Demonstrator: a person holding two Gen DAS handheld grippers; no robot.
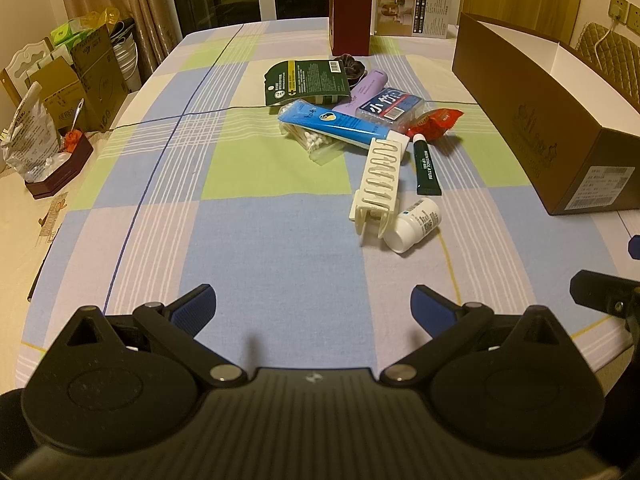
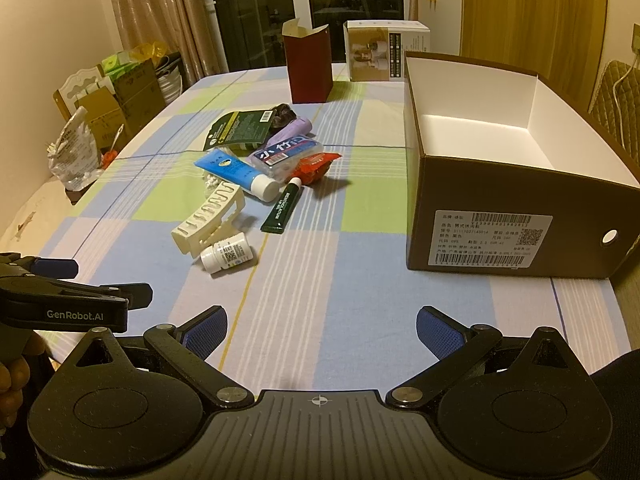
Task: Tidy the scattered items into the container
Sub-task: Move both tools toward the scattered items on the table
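Scattered items lie mid-table: a white pill bottle (image 1: 414, 225) (image 2: 227, 256), a cream hair claw (image 1: 378, 184) (image 2: 210, 218), a green lip-balm tube (image 1: 426, 166) (image 2: 283, 208), a blue tube (image 1: 336, 122) (image 2: 236, 174), a red packet (image 1: 436, 120) (image 2: 316, 164), a blue tissue pack (image 1: 390, 108) (image 2: 286, 154), a dark green sachet (image 1: 308, 80) (image 2: 240, 128) and a purple tube (image 1: 370, 88). The open brown shoebox (image 1: 560, 136) (image 2: 500, 208) stands to the right, empty inside. My left gripper (image 1: 314, 306) and right gripper (image 2: 322, 330) are open and empty, near the table's front edge.
A dark red carton (image 2: 308, 66) and a white printed box (image 2: 386, 50) stand at the far end. Bags and cardboard boxes (image 1: 68, 92) crowd a side table on the left. The left gripper's body (image 2: 64, 300) shows at the right wrist view's left edge.
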